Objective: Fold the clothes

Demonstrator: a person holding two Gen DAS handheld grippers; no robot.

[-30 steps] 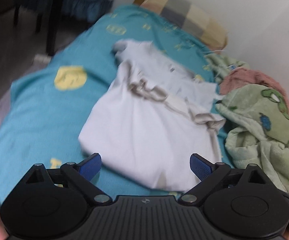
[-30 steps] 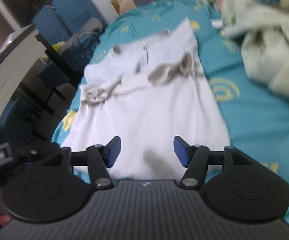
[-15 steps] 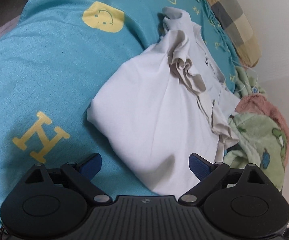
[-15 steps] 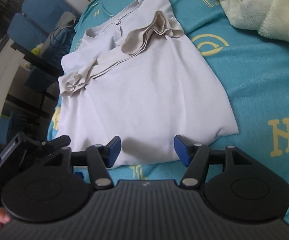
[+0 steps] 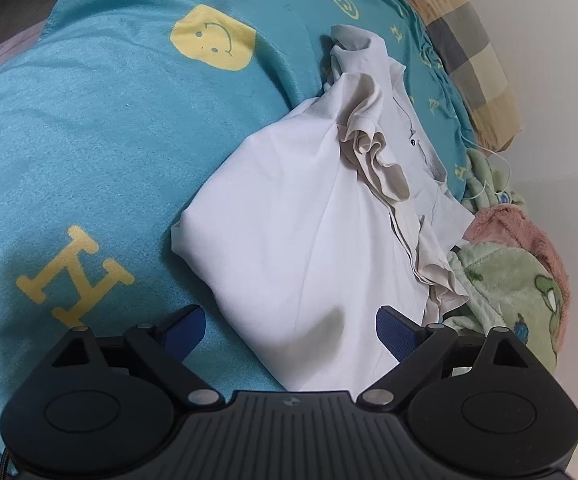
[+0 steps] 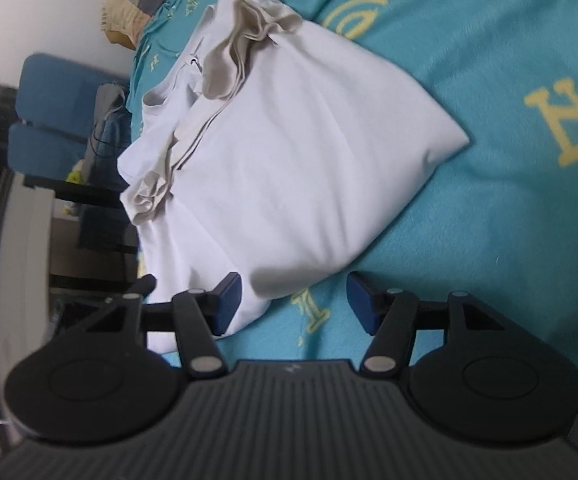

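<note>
A white polo shirt [image 5: 309,232] [image 6: 289,168] lies on a teal bed cover, its sides folded in and beige sleeve ends bunched across its middle. My left gripper [image 5: 289,326] hovers open over the shirt's near hem, with the cloth under the gap and untouched by the blue pads. My right gripper [image 6: 293,300] is open at the near corner of the hem, its left pad over the white cloth and its right pad over bare cover. Nothing is pinched in either one.
The teal cover [image 5: 89,152] carries yellow letters and a smiley face. A checked pillow [image 5: 469,52] lies at the head of the bed. A green and pink fleece blanket [image 5: 521,272] is heaped beside the shirt. Blue chairs [image 6: 57,112] and dark furniture stand past the bed's edge.
Both grippers have sunk toward the shirt's near hem and rolled, so the views tilt. The shirt looks larger and has not moved. Both jaws stay open.
</note>
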